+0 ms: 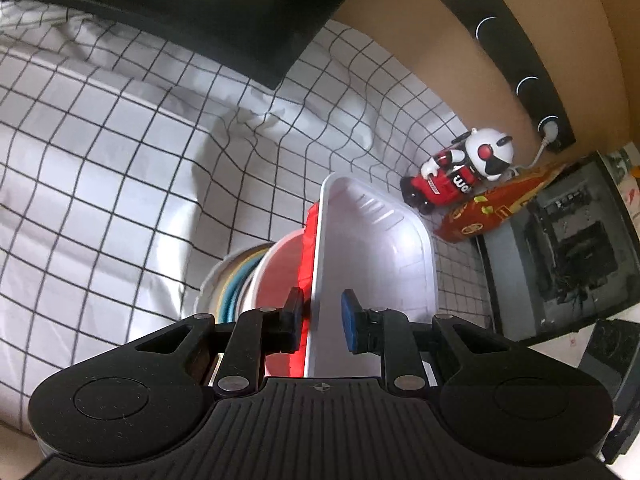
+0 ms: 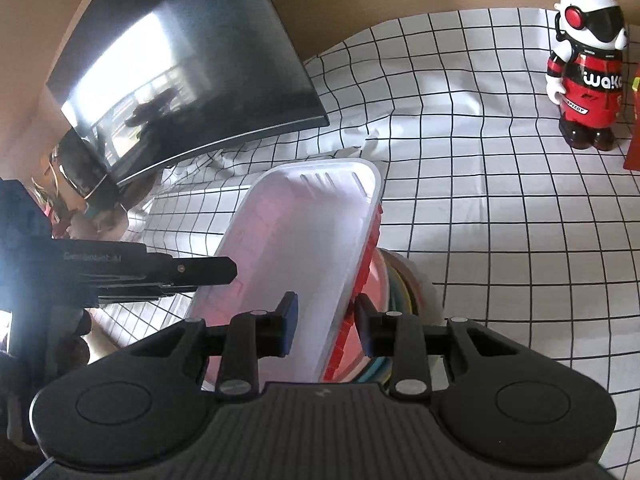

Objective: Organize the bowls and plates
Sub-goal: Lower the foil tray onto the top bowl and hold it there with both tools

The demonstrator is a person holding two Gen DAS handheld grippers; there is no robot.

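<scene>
- Left wrist view: left gripper (image 1: pixel 322 312) nearly closed, pads either side of near rim of white tray (image 1: pixel 372 248). Red tray (image 1: pixel 310 240) nested under it, pinched in same grip.
- Both trays tipped steeply on edge, long side running away from gripper, open face of white tray turned to the right.
- Just left of trays & lower: pink bowl (image 1: pixel 276 276) on stack of coloured plates (image 1: pixel 230 284), resting on checked cloth (image 1: pixel 120 160). Unclear whether trays touch bowl.
- Toy robot (image 1: pixel 460 172) beyond far end of trays, well apart. Dark monitor (image 1: pixel 200 12) at top.
- Right wrist view: right gripper (image 2: pixel 326 316) also nearly closed, clamped on opposite rim of white tray (image 2: pixel 304 232), with red tray (image 2: pixel 370 256) edge against its right-hand pad.
- Trays leaning here too, open face to the left. Stack of plates (image 2: pixel 404 280) tucked just behind & right of red edge.
- Checked cloth (image 2: pixel 480 200) bare to the right. Toy robot (image 2: pixel 586 68) far top right.
- Judgement: two-handed carry of nested trays. Best done w/ both grips firm & hands moving together, so thin rims don't twist or slip.
- Worth levelling before setting down; keep lower edge clear of pink bowl to avoid knocking stack.
</scene>
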